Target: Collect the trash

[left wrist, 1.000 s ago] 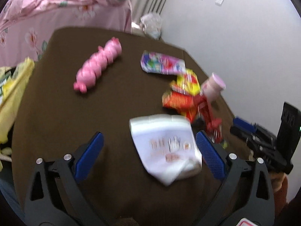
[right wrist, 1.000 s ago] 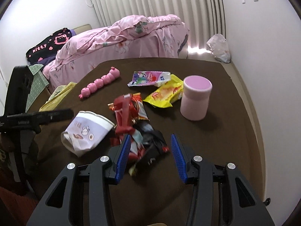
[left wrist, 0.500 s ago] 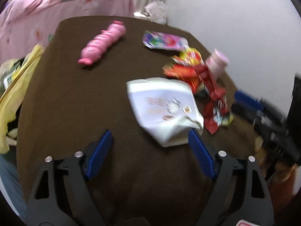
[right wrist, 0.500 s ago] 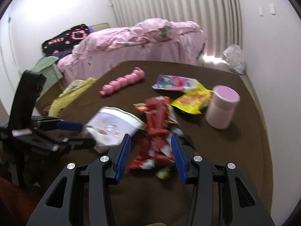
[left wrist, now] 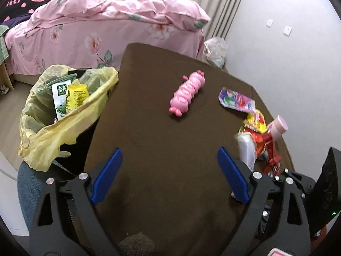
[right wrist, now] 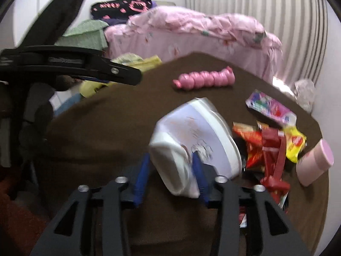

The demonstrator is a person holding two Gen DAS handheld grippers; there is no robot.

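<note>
Paper cup (right wrist: pixel 198 140), white and crushed, sits blurred between your right gripper (right wrist: pixel 171 176) pads, which were closing onto it; your left gripper (left wrist: pixel 169 175) gapes empty.

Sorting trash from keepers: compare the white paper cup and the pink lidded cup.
The white paper cup is crushed and tipped on its side; the pink lidded cup keeps its round shape. The right gripper has been closing on the white paper cup; the pink lidded cup stands untouched beyond the wrappers. Both are over the brown table.
</note>
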